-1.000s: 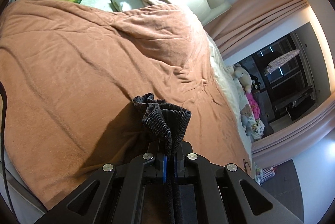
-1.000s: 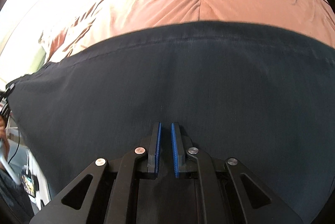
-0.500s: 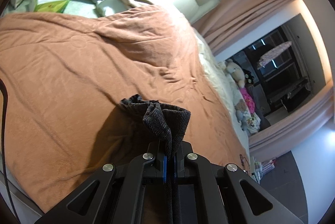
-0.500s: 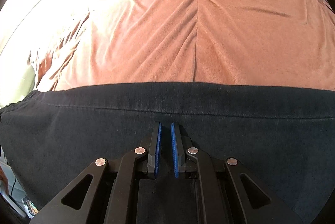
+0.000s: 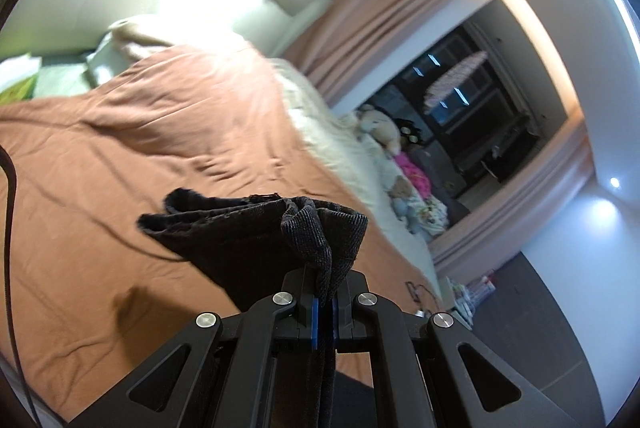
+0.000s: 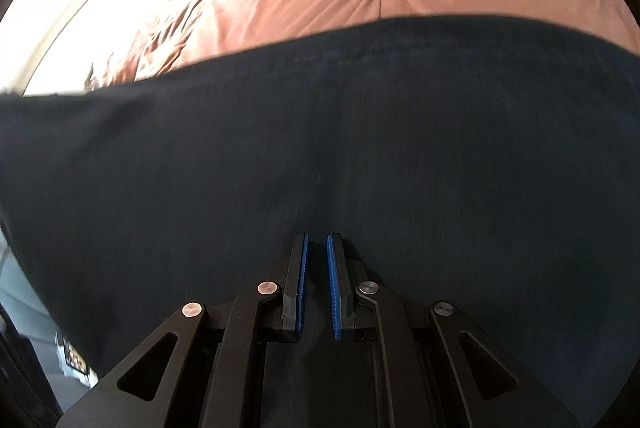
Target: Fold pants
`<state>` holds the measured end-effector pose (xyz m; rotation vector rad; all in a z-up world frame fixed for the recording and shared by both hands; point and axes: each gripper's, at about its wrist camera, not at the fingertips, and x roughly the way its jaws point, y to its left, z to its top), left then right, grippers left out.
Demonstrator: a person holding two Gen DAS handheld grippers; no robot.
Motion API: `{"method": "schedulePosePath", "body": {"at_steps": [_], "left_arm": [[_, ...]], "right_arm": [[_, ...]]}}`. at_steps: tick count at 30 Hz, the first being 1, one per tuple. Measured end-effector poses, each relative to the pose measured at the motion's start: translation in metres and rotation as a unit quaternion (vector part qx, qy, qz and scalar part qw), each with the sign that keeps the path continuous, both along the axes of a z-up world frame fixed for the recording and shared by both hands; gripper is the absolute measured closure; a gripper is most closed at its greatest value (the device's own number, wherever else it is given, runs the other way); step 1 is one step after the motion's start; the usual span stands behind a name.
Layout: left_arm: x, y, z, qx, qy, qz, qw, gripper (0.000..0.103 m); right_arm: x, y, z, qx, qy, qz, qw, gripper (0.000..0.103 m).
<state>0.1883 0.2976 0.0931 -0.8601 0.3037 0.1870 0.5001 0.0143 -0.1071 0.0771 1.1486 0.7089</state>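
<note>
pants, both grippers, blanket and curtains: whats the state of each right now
pants: dark, bunched at one end, that end pinched and held above the bed
left gripper: shut on the pants
right gripper: narrow gap between the pads, dark cloth behind; a grip cannot be told
blanket: brown, spread over the bed, wrinkled
curtains: drawn aside, window uncovered
</note>
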Motion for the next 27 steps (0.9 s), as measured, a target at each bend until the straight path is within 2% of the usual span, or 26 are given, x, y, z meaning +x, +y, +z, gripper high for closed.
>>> {"method": "schedulePosePath", "body": {"at_steps": [11,14,19,21,22,23,25,27], "left_arm": [[0.037,-0.078,0.072,0.054,-0.034,-0.079,0.9949,0.100],[0.045,-0.099,0.087,0.064,-0.042,-0.096,0.9924,0.100],[0.060,-0.137,0.109,0.082,-0.052,-0.127,0.9871,0.100],[0.069,-0.156,0.119,0.089,-0.054,-0.141,0.9846,0.099],[0.071,-0.163,0.122,0.092,-0.055,-0.145,0.9836,0.099],[0.075,-0.172,0.126,0.094,-0.056,-0.150,0.9826,0.099],[0.083,-0.191,0.133,0.099,-0.058,-0.163,0.9799,0.099],[0.091,-0.205,0.138,0.102,-0.059,-0.174,0.9776,0.099]], "right_arm": [[-0.059,-0.042,-0.003,0.046,0.019,0.031,0.998,0.096],[-0.066,-0.054,0.003,0.059,0.009,0.029,0.998,0.096],[-0.070,-0.107,0.022,0.099,-0.017,-0.006,0.995,0.095],[-0.069,-0.131,0.031,0.113,-0.030,-0.023,0.993,0.091],[-0.074,-0.145,0.034,0.117,-0.038,-0.030,0.992,0.084],[-0.074,-0.157,0.038,0.122,-0.046,-0.039,0.991,0.070],[-0.075,-0.179,0.045,0.135,-0.062,-0.056,0.987,0.050],[-0.076,-0.203,0.050,0.143,-0.076,-0.073,0.984,0.048]]}}
